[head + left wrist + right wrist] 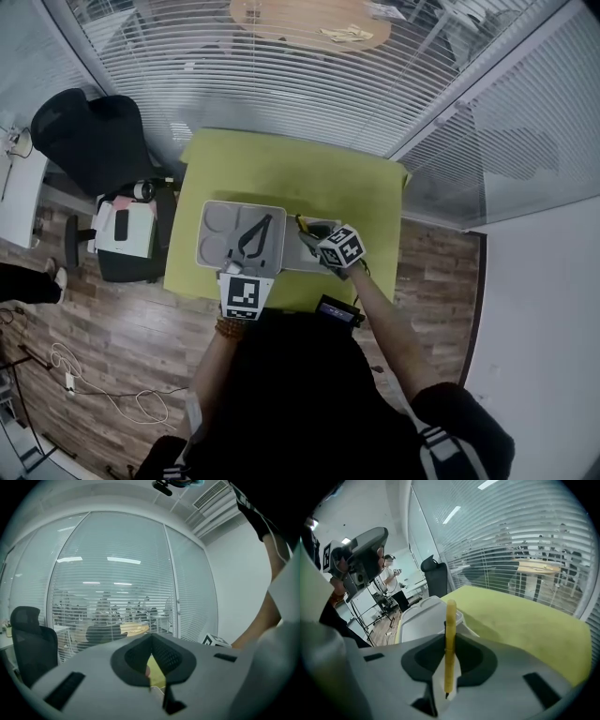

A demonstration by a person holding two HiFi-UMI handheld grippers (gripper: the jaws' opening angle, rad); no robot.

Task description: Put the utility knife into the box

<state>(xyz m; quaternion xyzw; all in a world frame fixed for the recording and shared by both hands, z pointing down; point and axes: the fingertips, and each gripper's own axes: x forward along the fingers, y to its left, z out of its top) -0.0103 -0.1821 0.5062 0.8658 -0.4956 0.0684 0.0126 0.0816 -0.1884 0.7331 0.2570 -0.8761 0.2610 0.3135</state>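
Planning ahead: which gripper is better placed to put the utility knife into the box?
Right: the right gripper grips the yellow utility knife near the grey box; the left gripper has no knife.

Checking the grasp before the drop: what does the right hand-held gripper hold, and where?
The yellow utility knife, clamped by its rear half in the right hand-held gripper, front end sticking out.

Right tongs [449, 665] were clamped on a yellow knife [450, 641], which stood upright between the jaws with its dark tip low. A grey box [419, 623] sat just beyond on the green worktop [520, 620]. Left tongs [365, 557] with their marker cube showed at upper left. A black chair [436, 576] stood past the worktop's far end. Blinds [511, 536] filled the right background, with a wooden table behind them.
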